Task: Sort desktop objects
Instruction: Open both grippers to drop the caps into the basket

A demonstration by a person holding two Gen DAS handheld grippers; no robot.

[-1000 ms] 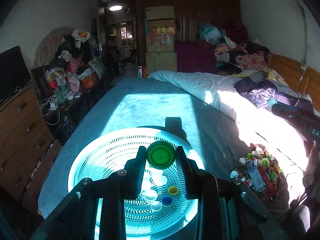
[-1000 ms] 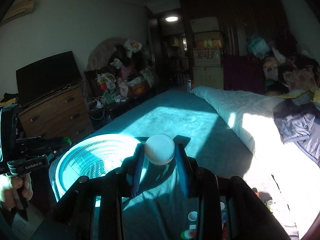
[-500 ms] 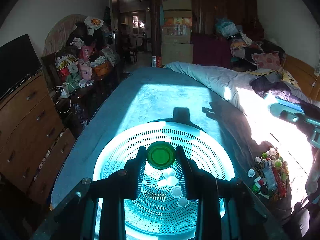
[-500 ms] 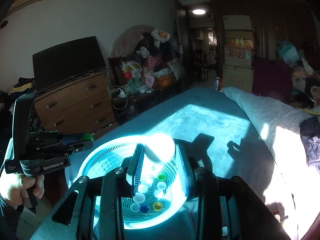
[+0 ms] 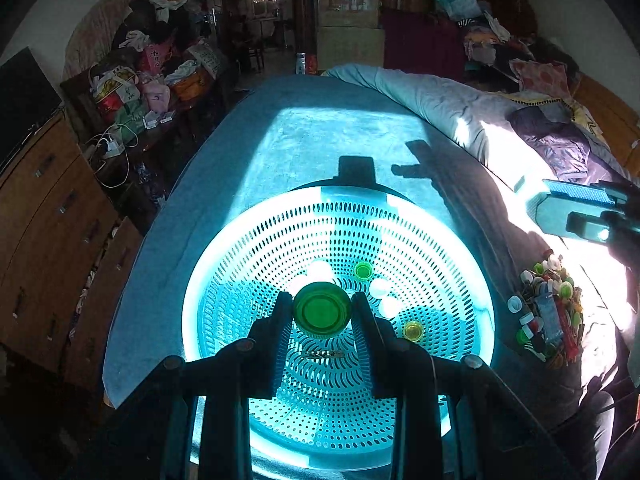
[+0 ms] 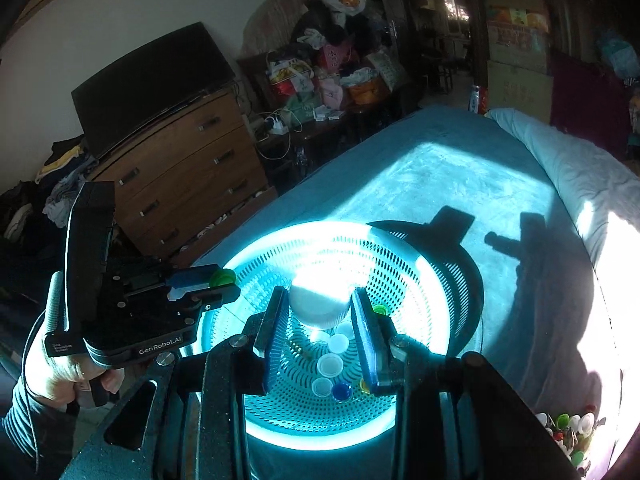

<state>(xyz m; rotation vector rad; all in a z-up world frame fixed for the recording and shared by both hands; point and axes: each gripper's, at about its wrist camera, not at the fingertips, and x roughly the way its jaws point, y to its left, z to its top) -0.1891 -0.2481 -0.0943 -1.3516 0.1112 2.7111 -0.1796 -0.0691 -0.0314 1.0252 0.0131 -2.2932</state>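
A round perforated teal basket [image 5: 460, 264] sits on the blue-covered bed and holds several bottle caps. My left gripper [image 5: 322, 312] is shut on a green cap [image 5: 322, 311] and holds it over the basket's middle. My right gripper [image 6: 318, 308] is shut on a white cap [image 6: 320, 306] above the same basket [image 6: 424, 276]. The left gripper also shows in the right wrist view [image 6: 218, 284], at the basket's left rim with the green cap [image 6: 222, 277]. The right gripper's fingers [image 5: 576, 210] show at the right edge of the left wrist view.
A pile of mixed caps and small items [image 5: 548, 312] lies on the bed right of the basket, also in the right wrist view [image 6: 572, 428]. A wooden dresser [image 6: 180, 172] with a TV [image 6: 148, 80] stands left of the bed. A rumpled duvet [image 5: 440, 96] lies far right.
Both grippers have moved forward and tilted down over the basket, each still holding its cap. The basket fills more of both views.
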